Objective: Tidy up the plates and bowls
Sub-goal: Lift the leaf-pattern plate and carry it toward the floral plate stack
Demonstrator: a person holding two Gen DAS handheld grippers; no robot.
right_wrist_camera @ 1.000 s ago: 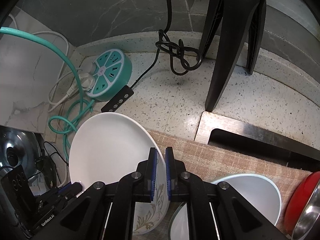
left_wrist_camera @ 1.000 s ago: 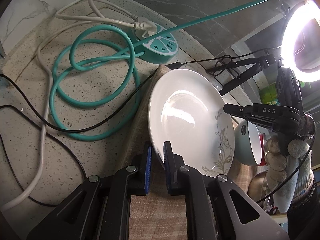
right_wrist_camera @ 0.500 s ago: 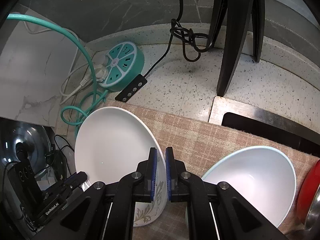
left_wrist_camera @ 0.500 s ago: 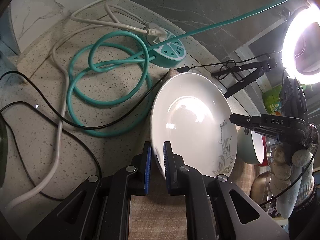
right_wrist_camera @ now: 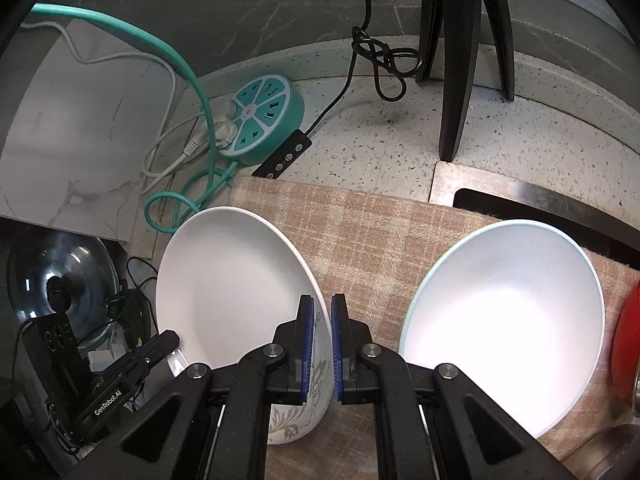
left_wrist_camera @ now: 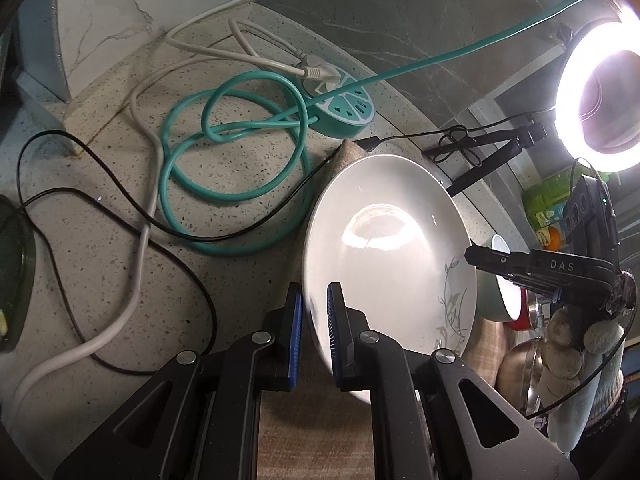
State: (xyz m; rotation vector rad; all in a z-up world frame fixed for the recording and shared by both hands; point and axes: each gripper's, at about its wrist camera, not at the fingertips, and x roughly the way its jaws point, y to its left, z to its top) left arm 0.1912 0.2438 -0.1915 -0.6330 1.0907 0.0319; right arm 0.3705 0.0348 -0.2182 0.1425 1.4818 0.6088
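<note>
A white plate with a grey leaf print [left_wrist_camera: 392, 256] [right_wrist_camera: 228, 280] hangs tilted above a checked cloth [right_wrist_camera: 372, 232], held from both sides. My left gripper [left_wrist_camera: 314, 300] is shut on its near rim; in the right wrist view it shows as a black arm at the plate's lower left. My right gripper [right_wrist_camera: 322, 304] is shut on the opposite rim by the leaf print; the left wrist view shows it [left_wrist_camera: 472, 254] at the plate's right edge with a gloved hand. A pale blue bowl [right_wrist_camera: 508, 308] [left_wrist_camera: 494, 296] sits on the cloth to the right, with a red bowl [right_wrist_camera: 628, 336] beside it.
A teal round power strip [left_wrist_camera: 344, 108] [right_wrist_camera: 264, 120] with coiled teal, white and black cables lies on the speckled counter. A ring light [left_wrist_camera: 600, 96] glares at the right; its black tripod legs [right_wrist_camera: 460, 64] stand behind the cloth. A metal sink edge [right_wrist_camera: 520, 192] lies back right.
Both grippers have drawn back together with the plate still held. The cloth and the pale blue bowl have come far more into the right wrist view; the cables have shifted right in the left view.
</note>
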